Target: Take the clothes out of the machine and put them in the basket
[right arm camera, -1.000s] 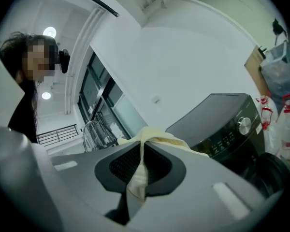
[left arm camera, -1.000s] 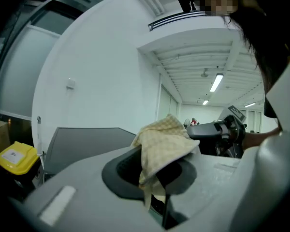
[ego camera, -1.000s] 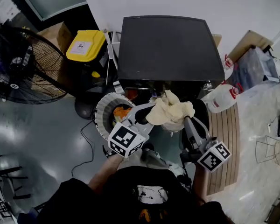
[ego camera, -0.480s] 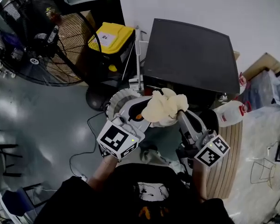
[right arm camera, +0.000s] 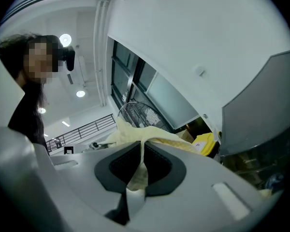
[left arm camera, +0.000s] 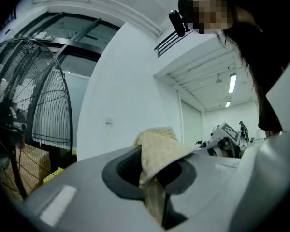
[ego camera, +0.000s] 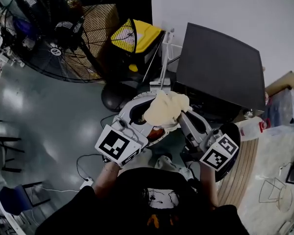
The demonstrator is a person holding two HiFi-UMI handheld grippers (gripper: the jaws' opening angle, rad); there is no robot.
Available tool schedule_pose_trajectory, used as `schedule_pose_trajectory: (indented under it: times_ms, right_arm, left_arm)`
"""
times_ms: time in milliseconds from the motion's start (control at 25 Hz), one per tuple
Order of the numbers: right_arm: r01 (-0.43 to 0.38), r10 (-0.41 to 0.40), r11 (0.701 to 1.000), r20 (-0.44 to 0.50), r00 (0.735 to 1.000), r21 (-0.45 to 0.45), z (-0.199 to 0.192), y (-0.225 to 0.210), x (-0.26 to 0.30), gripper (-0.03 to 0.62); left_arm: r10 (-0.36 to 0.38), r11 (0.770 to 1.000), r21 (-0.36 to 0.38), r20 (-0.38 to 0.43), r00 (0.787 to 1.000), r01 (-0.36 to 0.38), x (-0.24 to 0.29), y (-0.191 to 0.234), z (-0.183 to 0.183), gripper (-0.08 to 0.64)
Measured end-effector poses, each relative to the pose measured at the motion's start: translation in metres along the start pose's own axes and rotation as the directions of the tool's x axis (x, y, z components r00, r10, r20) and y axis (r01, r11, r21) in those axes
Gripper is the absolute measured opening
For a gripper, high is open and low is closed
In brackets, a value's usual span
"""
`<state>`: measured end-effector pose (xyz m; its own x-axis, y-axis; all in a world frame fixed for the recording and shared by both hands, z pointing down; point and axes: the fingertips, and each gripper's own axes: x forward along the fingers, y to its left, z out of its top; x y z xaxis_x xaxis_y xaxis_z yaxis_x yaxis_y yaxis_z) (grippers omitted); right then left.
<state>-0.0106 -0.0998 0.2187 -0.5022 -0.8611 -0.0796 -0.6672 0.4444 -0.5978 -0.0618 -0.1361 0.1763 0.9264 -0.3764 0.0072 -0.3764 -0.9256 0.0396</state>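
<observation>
While left hand-held gripper (ego camera: pixel 148 116) and right hand-held gripper (ego camera: pixel 184 116) clamp 1 cloth (ego camera: pixel 164 109) — it half-hides basket (ego camera: pixel 155 141).

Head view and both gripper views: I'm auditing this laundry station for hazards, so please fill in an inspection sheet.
Surface: glossy grey floor; wooden slat mat at the right.
Job's things: dark machine seen from above; cream cloth held up over the white basket, which holds something orange.
Clutter: large fan, yellow-lidded bin, white jug.
Grippers: left tool and right tool both shut on the cream cloth.
Cables: black cable loose on the floor near the person's left arm.
Surroundings: white wall behind the machine.
</observation>
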Motion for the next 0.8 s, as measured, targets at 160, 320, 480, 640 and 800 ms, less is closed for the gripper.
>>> schedule_pose_trajectory:
  times_ms: [160,320,480,640,800]
  right_arm:
    - [-0.059,0.059,0.998,-0.007,0.998,0.017,0.003,0.015,0.02,0.046]
    - [-0.069,0.07,0.997,-0.031,0.997,0.039,-0.003,0.019,0.032,0.046]
    - [-0.042,0.047,0.997,-0.07,0.996,0.072,-0.034,0.015,0.07,0.046]
    - [0.018,-0.009,0.998,-0.13,0.992,0.067,-0.066,0.003,0.093,0.046]
    - [0.085,-0.07,0.994,-0.187,0.98,0.073,-0.096,-0.015,0.104,0.046]
  left_arm:
    - [0.024,0.999,0.04,0.023,0.999,-0.025,-0.01,0.01,0.02,0.049]
    - [0.038,0.998,0.047,0.004,0.999,-0.038,-0.016,0.019,0.021,0.049]
    - [0.048,0.998,0.03,-0.047,0.998,-0.047,-0.036,0.057,-0.004,0.049]
    - [0.026,0.999,0.034,-0.112,0.993,-0.022,-0.047,0.08,-0.036,0.049]
    - [0.018,1.0,-0.012,-0.165,0.986,-0.021,-0.052,0.096,-0.075,0.049]
